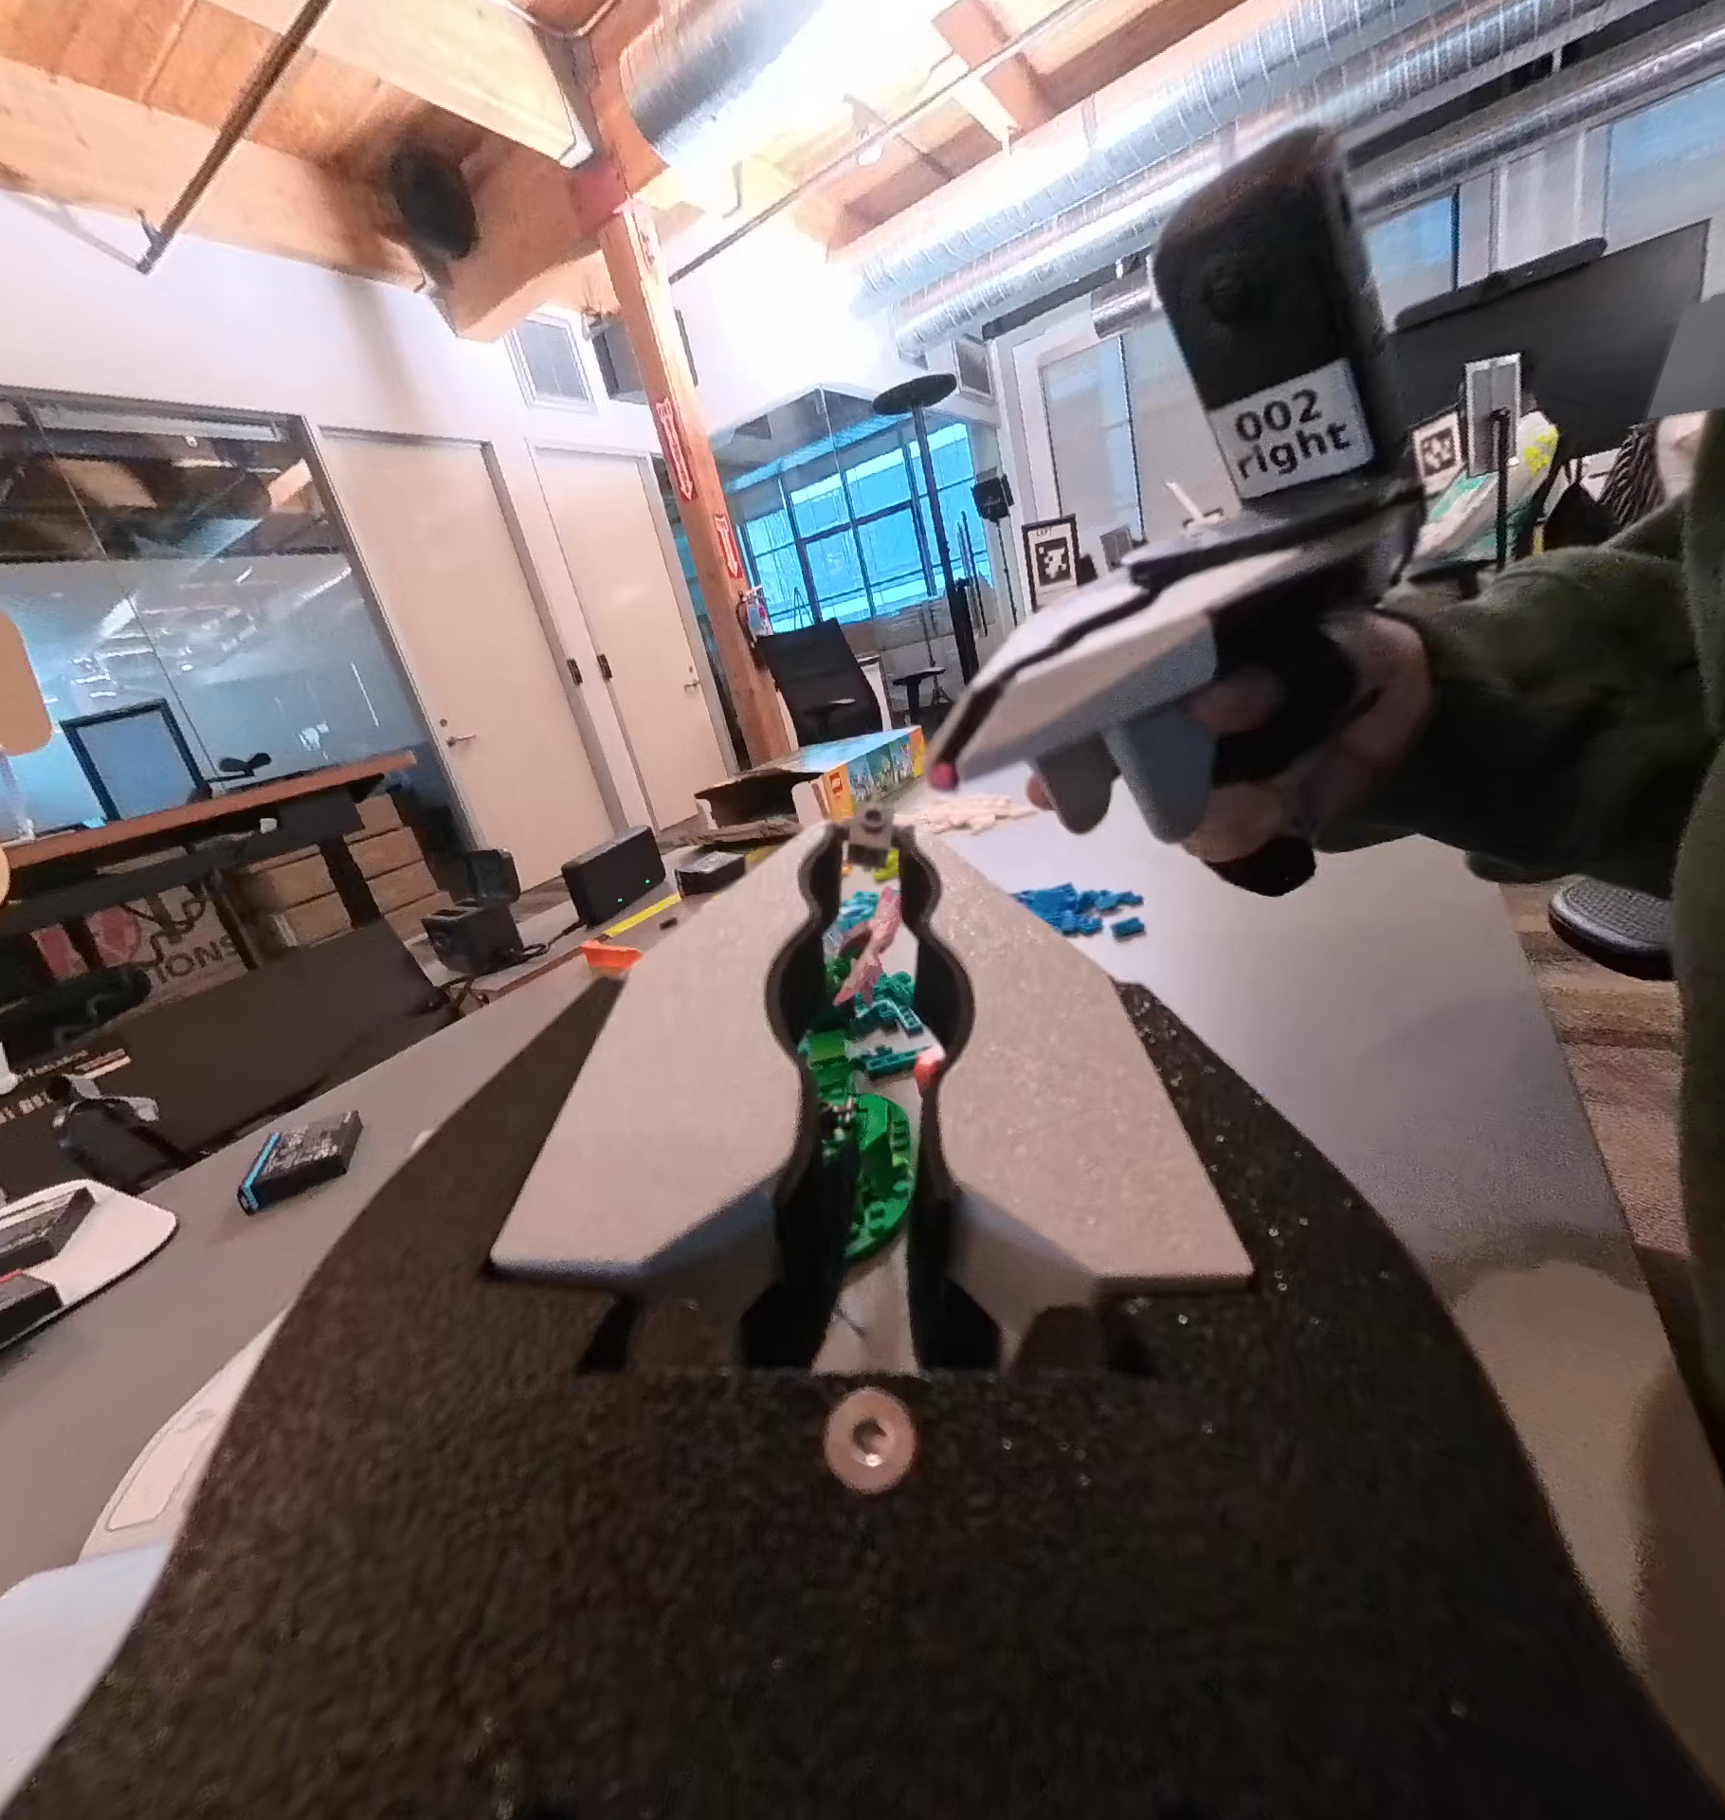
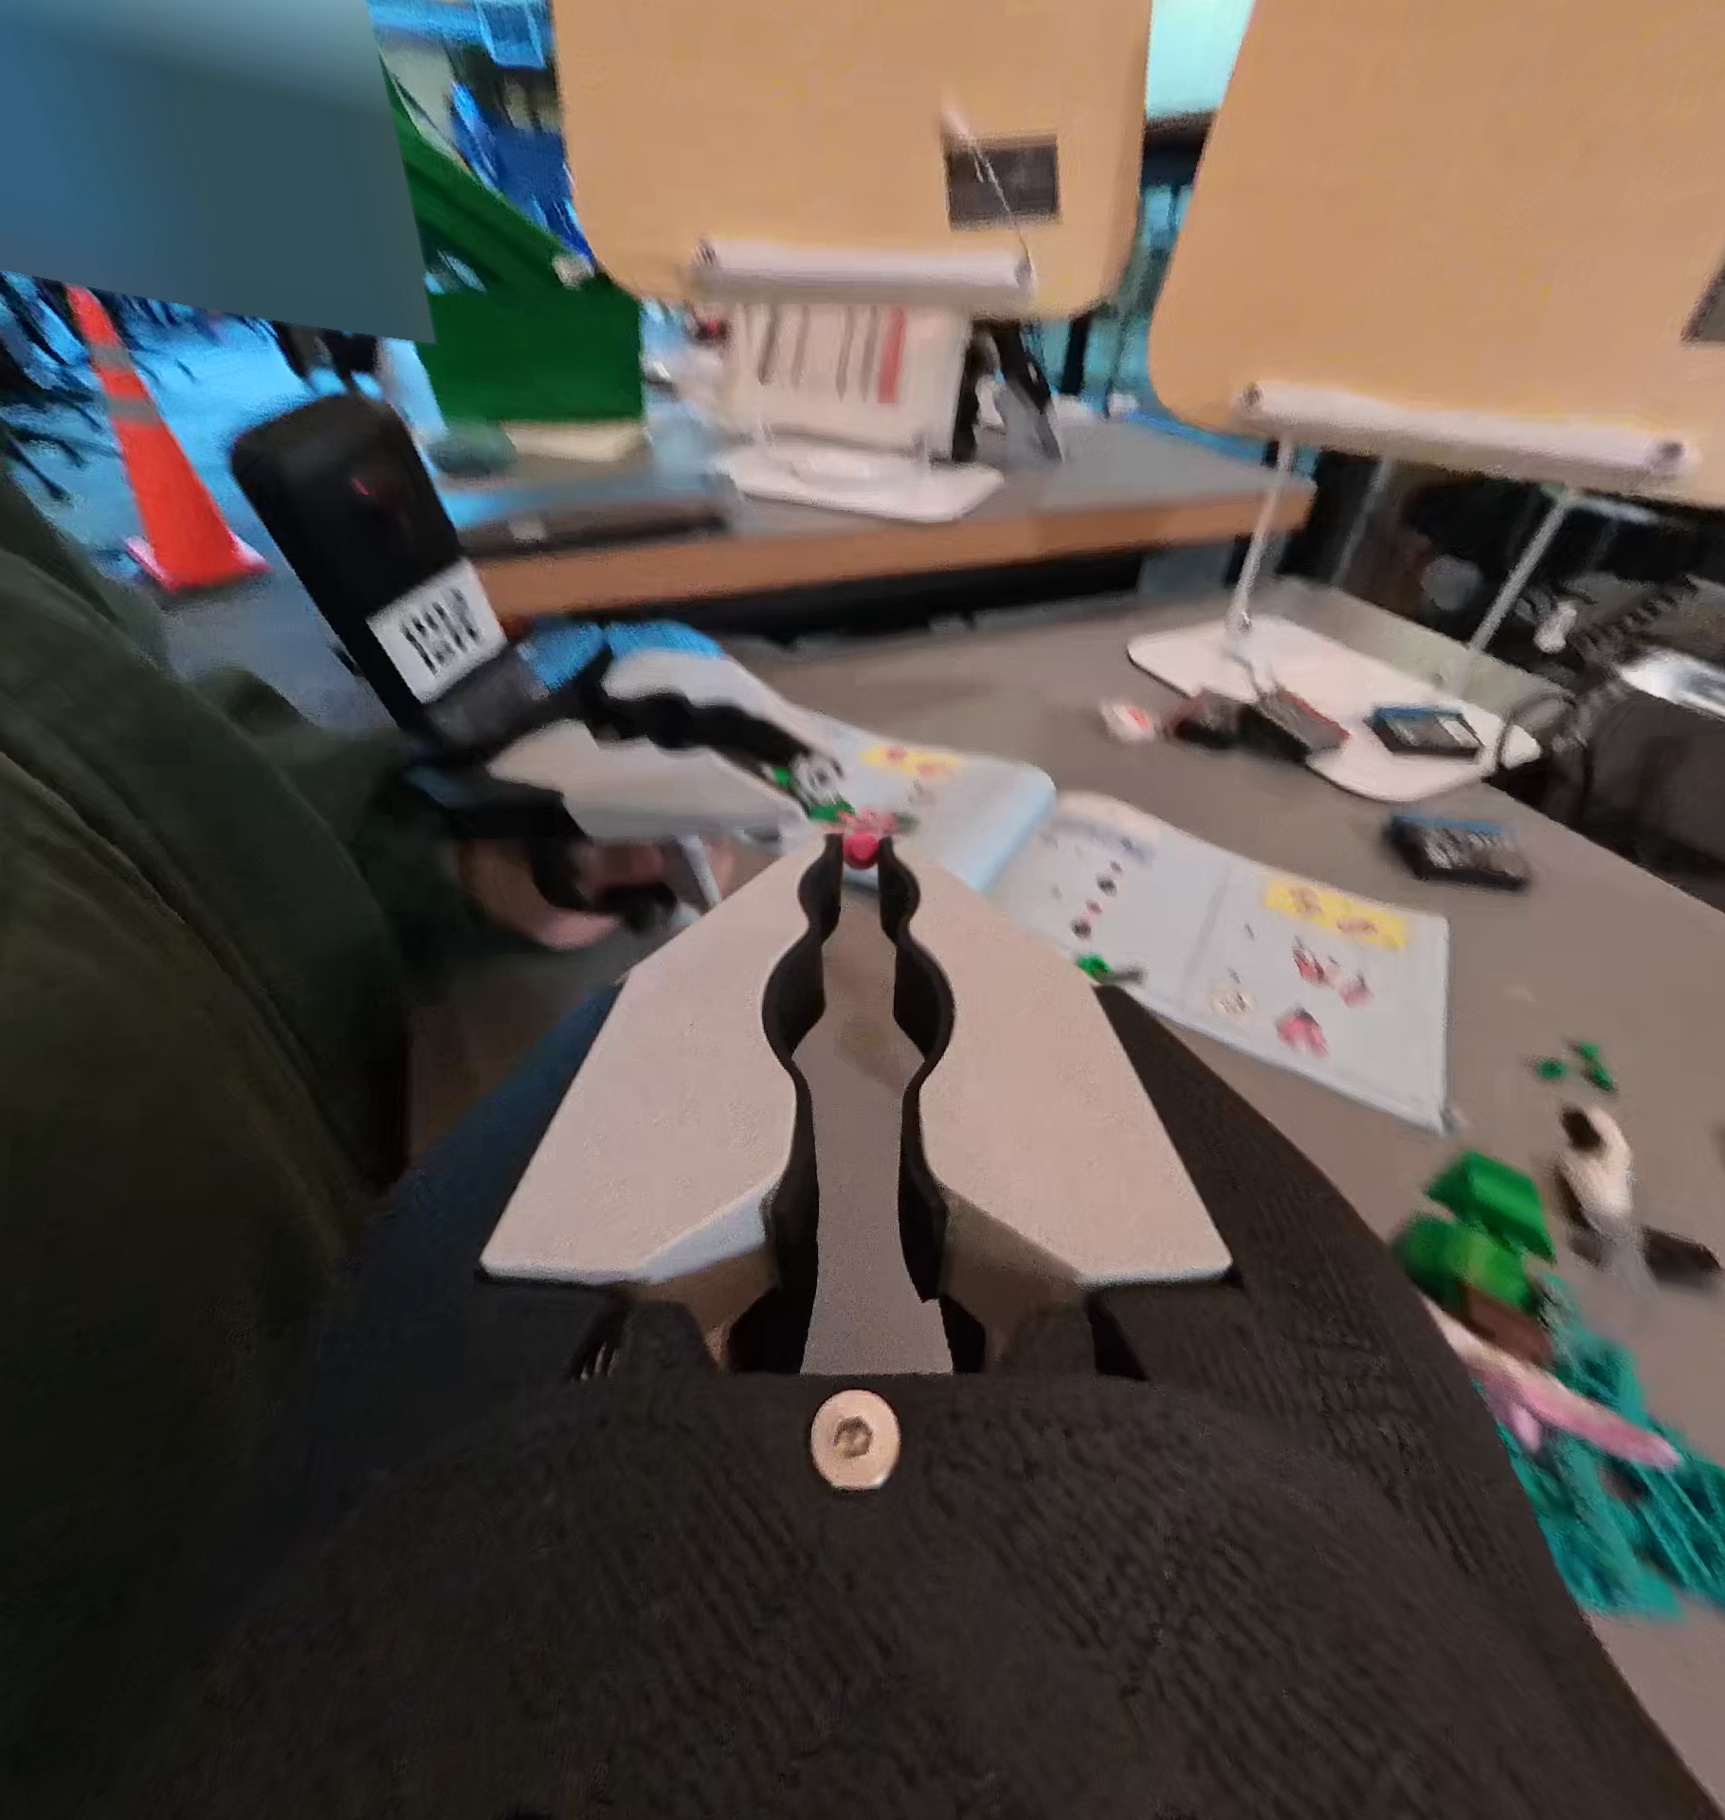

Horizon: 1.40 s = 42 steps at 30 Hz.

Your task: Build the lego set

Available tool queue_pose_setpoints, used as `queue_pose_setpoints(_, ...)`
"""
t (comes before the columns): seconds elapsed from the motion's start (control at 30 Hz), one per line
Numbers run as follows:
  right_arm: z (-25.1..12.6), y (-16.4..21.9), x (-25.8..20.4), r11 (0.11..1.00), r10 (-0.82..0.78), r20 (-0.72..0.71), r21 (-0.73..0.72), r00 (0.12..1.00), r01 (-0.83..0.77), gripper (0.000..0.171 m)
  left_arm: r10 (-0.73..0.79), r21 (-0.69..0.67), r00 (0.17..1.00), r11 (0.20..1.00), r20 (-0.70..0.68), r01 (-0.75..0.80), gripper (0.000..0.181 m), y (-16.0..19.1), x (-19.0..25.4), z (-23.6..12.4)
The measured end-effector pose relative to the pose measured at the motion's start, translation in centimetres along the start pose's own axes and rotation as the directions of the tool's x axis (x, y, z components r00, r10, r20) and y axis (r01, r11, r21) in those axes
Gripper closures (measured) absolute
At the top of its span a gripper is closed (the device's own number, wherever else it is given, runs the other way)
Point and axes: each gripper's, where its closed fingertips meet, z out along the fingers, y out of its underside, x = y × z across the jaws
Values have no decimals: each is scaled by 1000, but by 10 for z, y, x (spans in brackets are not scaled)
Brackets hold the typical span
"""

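Left gripper (image 1: pixel 870 837) up off the grey table (image 1: pixel 1331 985), fingers drawn close and pinching a small grey piece (image 1: pixel 870 835) right at the tips. Right gripper (image 1: pixel 942 773) in from the upper right in the left wrist view, tilted down, tips pinching a small pink piece (image 1: pixel 943 776), just above and to the right of the grey one, near but not touching. Same pink piece (image 2: pixel 863 849) seen from the right wrist view, nipped between nearly closed tips, with the left gripper (image 2: pixel 819 800) coming in from the left to meet it; too blurred there to tell whether the two pieces touch. Down on the table, a green build (image 1: pixel 863 1152) showing through the gap between the left fingers, teal pieces (image 1: pixel 888 1014) beyond it, a pile of blue pieces (image 1: pixel 1080 906) off to the right, white pieces (image 1: pixel 972 812) farther back beside the yellow box (image 1: pixel 868 773). Open booklet (image 2: pixel 1233 945) flat on the table ahead of the right gripper, more green and teal pieces (image 2: pixel 1627 1517) scattered low on the right. Green sleeve (image 1: pixel 1577 640) at the right hand.
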Motion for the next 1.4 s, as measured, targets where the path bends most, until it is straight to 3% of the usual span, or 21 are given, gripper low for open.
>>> queue_pose_setpoints(0.3, 13, -22, -16, 961, 195, 167, 163, 966, -222, 166, -4, 67, 998, 998, -57, 8, 173, -11, 10, -3)
queue_pose_setpoints(0.8, 17, -15, -19, 982, 116, 145, 132, 983, -135, 166, -12, 60, 998, 998, -62, 16, 173, -10, 10, -4)
queue_pose_setpoints(1.17, 16, -6, -18, 997, 62, 126, 35, 990, -67, 167, 50, 10, 997, 999, -57, -50, 174, -3, 12, -3)
queue_pose_setpoints(1.4, 9, 7, -19, 982, -19, 165, -181, 986, 50, 167, 156, -51, 983, 986, -94, -161, 174, 6, 22, 0)
